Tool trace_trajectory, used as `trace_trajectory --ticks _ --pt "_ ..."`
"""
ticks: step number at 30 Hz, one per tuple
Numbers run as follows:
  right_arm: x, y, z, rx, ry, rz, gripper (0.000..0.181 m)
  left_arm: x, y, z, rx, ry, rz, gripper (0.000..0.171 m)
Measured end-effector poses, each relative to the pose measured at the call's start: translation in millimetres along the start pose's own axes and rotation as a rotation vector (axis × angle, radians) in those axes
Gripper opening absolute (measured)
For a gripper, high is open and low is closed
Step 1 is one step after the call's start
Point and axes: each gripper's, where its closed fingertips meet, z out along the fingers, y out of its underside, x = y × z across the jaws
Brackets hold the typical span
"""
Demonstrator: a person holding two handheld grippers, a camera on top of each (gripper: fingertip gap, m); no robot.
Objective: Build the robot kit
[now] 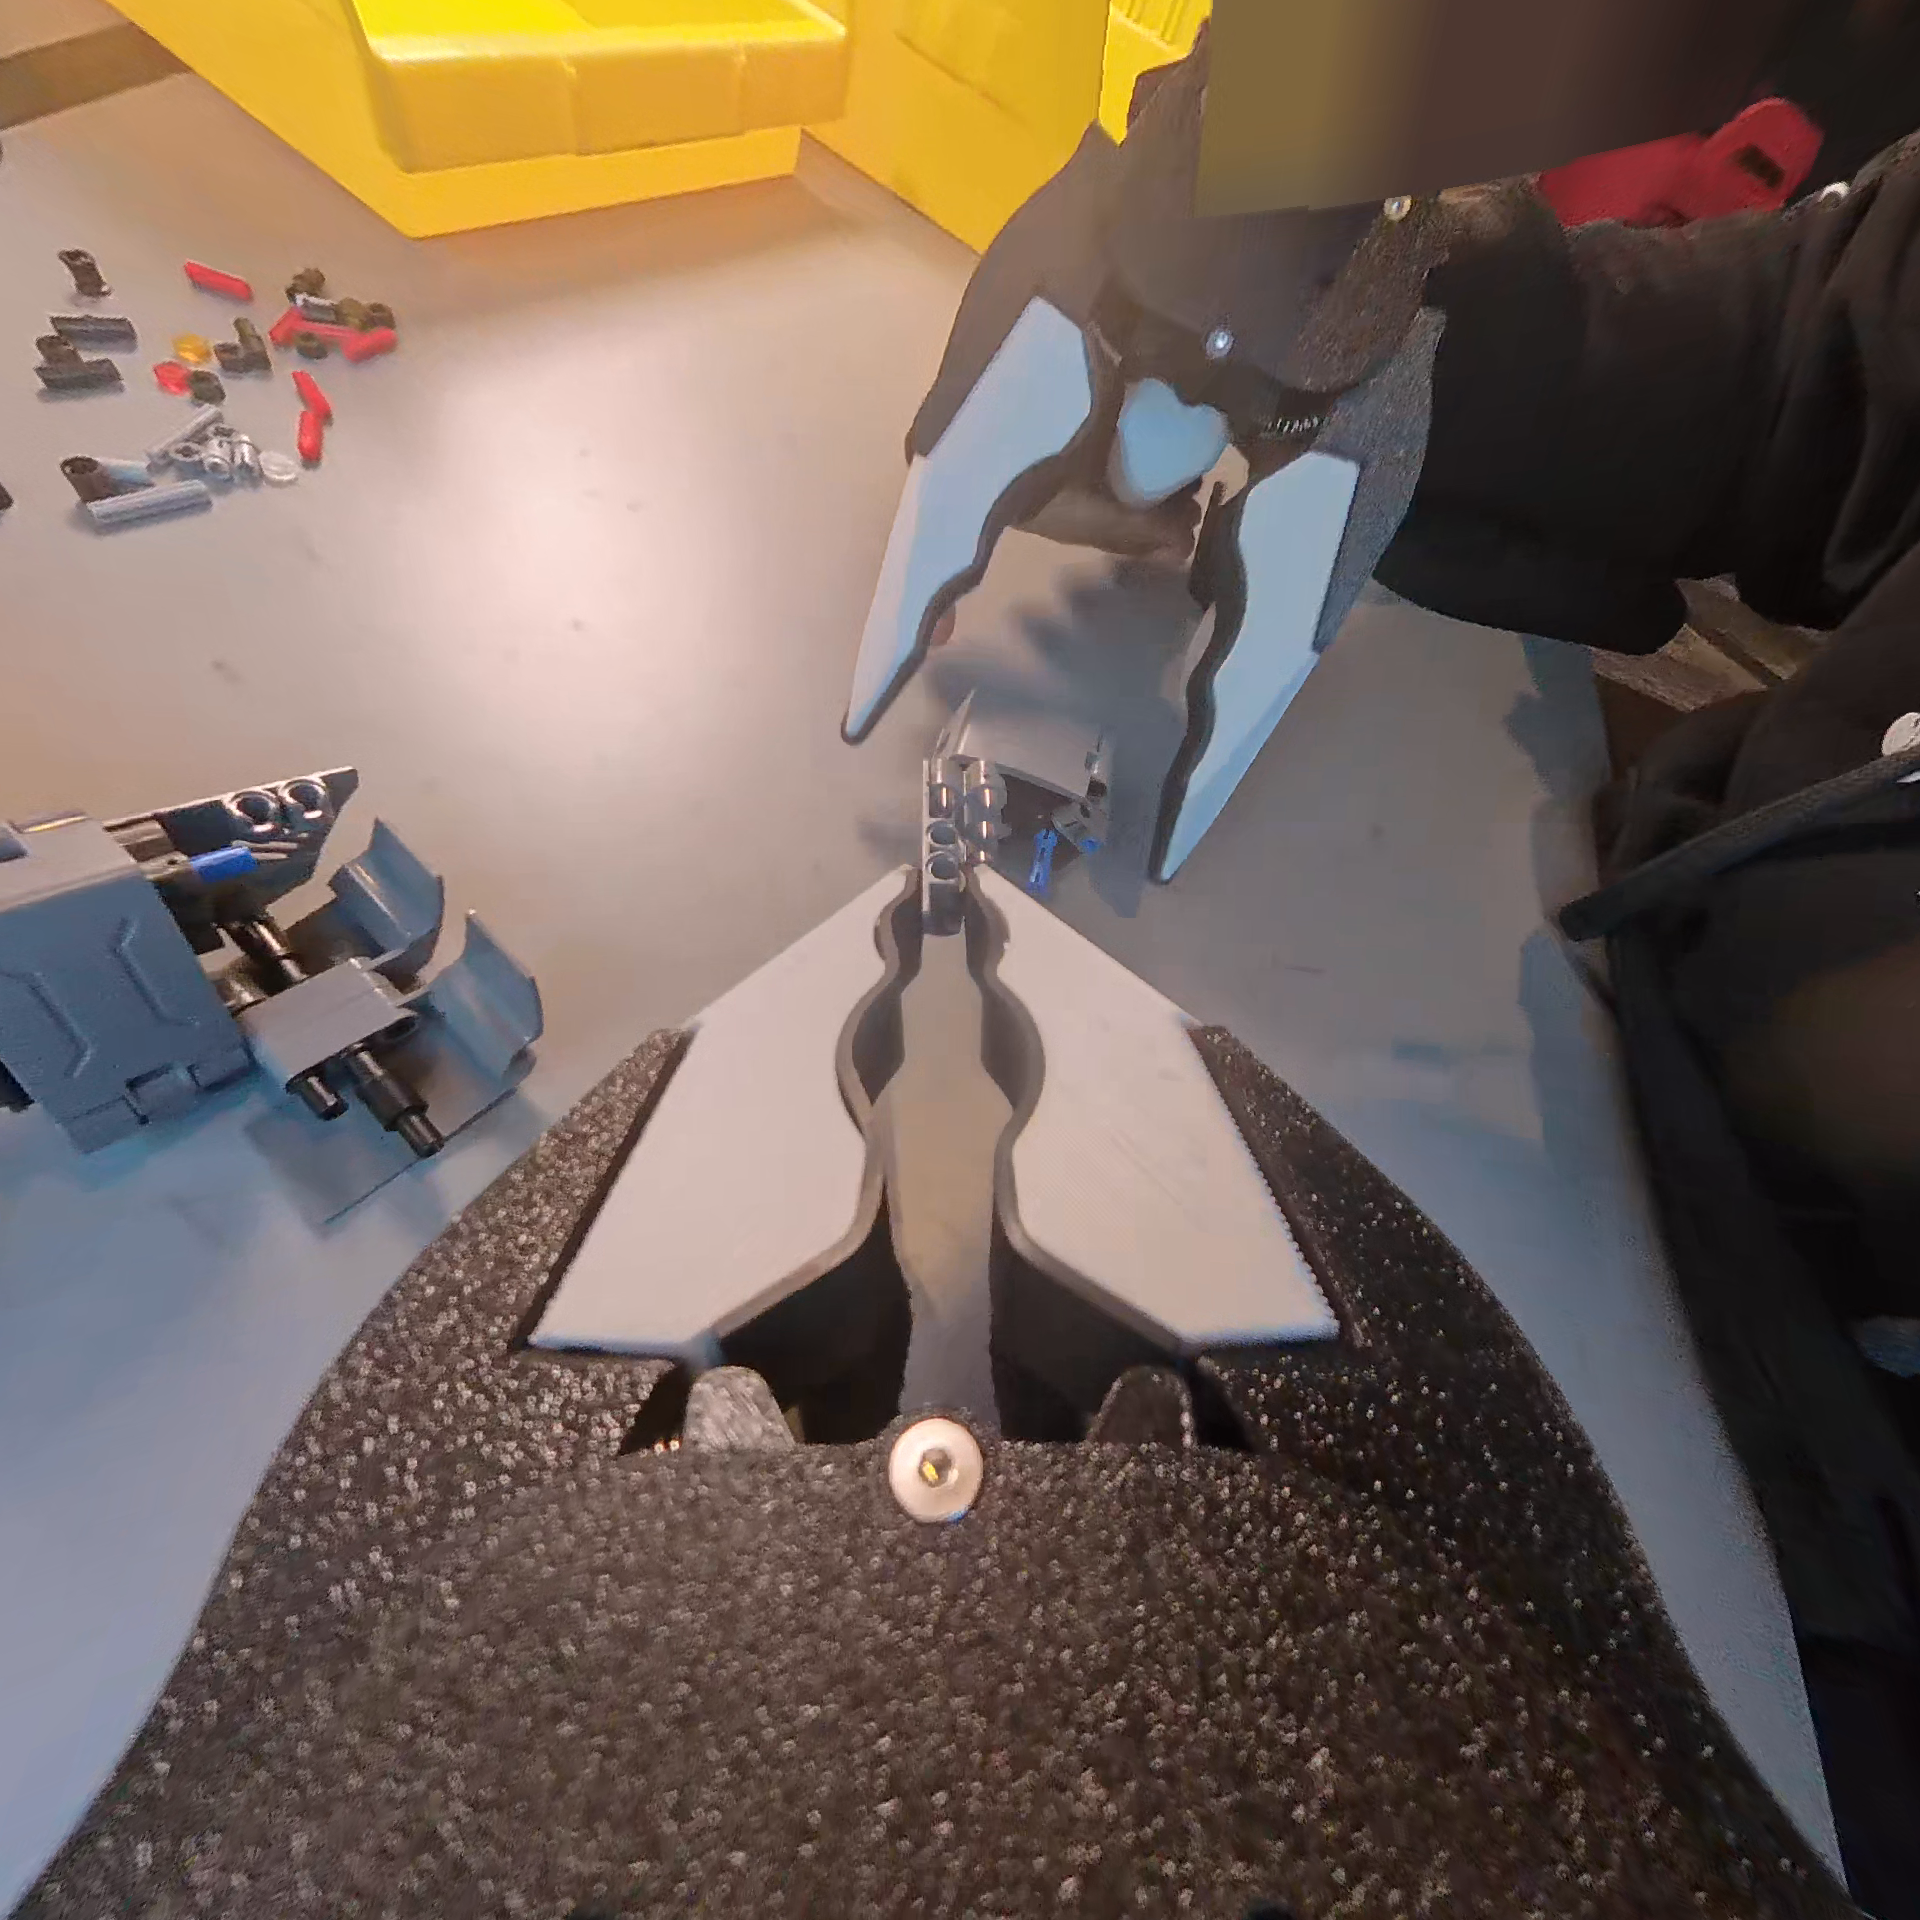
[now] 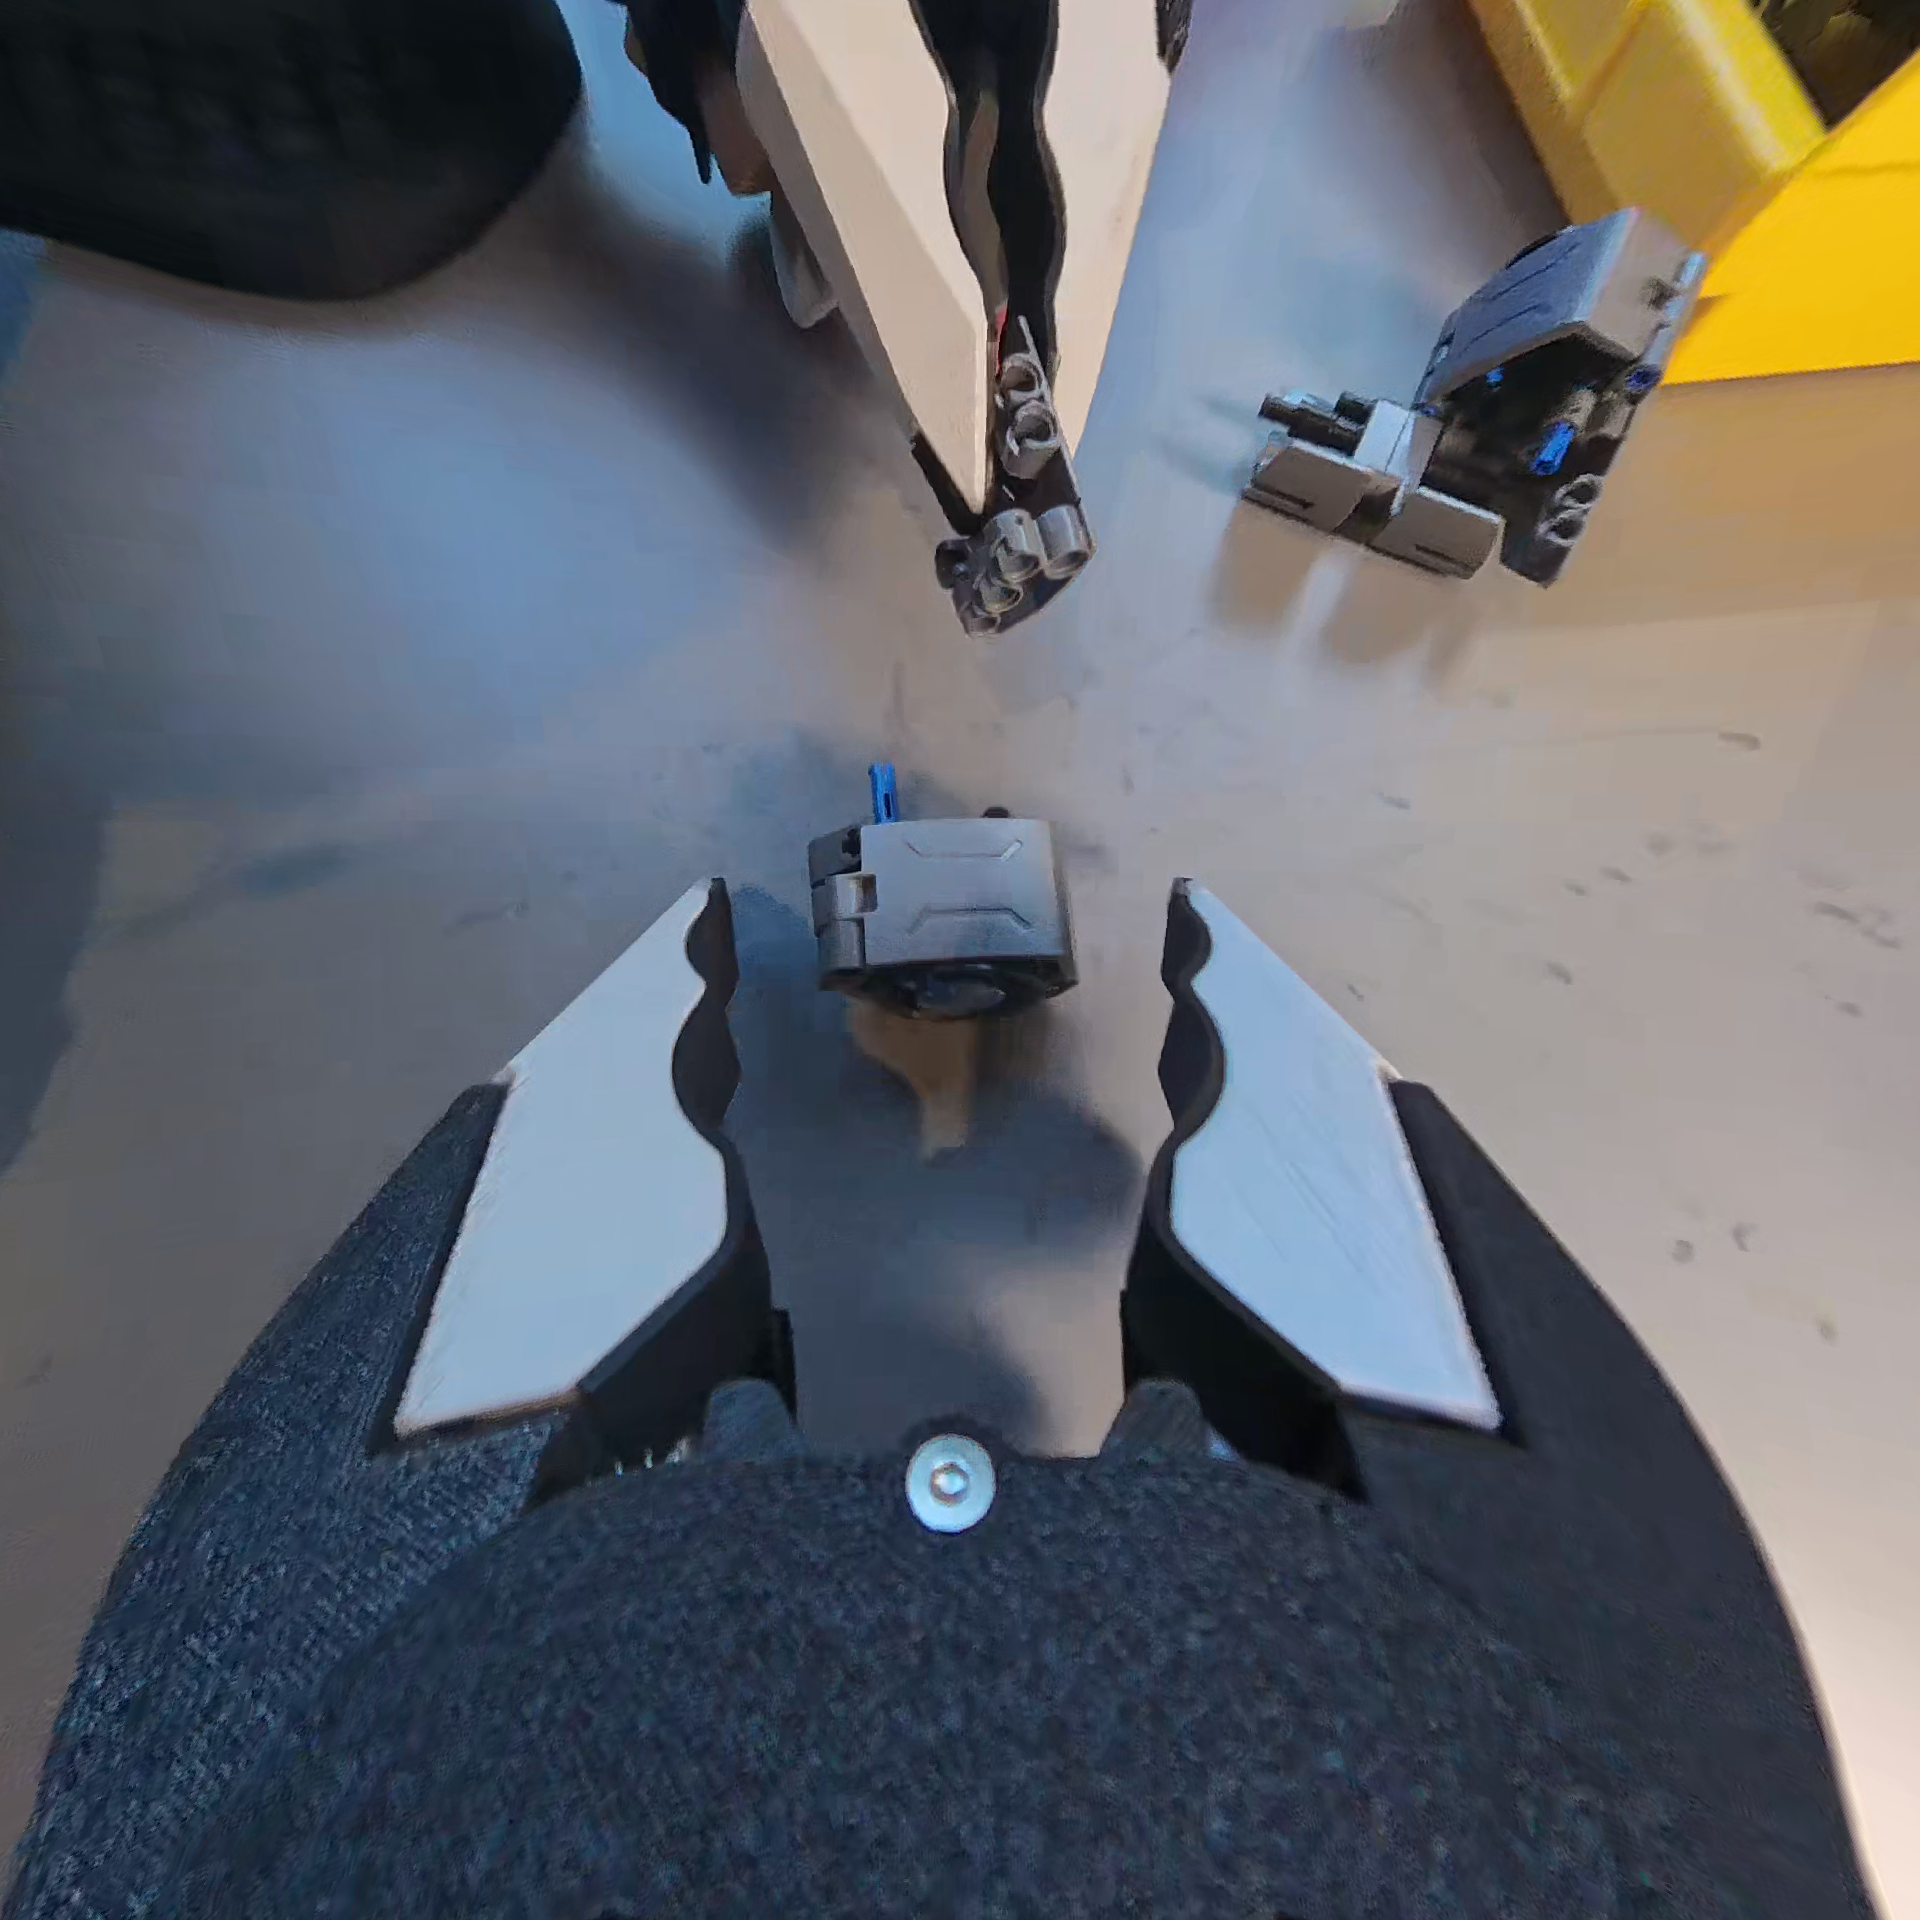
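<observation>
My left gripper is shut on a dark grey holed beam piece, held above the grey table; it also shows in the right wrist view. My right gripper is open, its fingers either side of a small grey block assembly with a blue pin, which lies on the table. In the left wrist view the right gripper hangs open over that assembly, just beyond the held piece.
A larger grey and black brick assembly lies at the left, seen also in the right wrist view. Several small red, black and grey loose parts lie far left. Yellow bins stand at the back. A person's black sleeve is at right. Across from one pair of fingers to the other is roughly 6 cm.
</observation>
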Motion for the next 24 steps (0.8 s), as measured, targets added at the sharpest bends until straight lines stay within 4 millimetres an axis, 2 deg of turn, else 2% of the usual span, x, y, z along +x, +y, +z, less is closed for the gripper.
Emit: trace_trajectory --ticks 2,4,6,10,13,17,24 --pt "-0.5 4.2 5.9 -0.032 0.007 -0.032 0.05 1.0 0.4 0.3 -0.005 -0.001 0.006 0.007" --pt "-2.1 3.1 4.0 -0.032 -0.011 -0.033 0.048 1.9 -1.0 -0.6 0.003 0.001 0.009 0.007" --pt "-1.4 -7.7 -4.0 0.057 -0.015 -0.034 0.048 3.7 -7.0 -2.8 0.037 0.01 0.004 0.006" --pt "-0.7 -55.3 -50.1 0.41 0.029 -0.161 0.049 18.6 -32.1 -12.8 0.176 0.104 -0.042 0.006" --pt "4.8 -62.3 -69.5 0.472 0.091 -0.216 0.05 30.6 -44.0 -14.9 0.237 0.17 -0.078 0.006" --pt "7.1 -56.9 -67.1 0.421 0.132 -0.257 0.049 36.3 -42.1 -6.7 0.219 0.193 -0.102 0.006" --pt "11.3 -45.7 -53.3 0.306 0.206 -0.347 0.049 32.1 -31.4 7.8 0.16 0.173 -0.164 0.006"
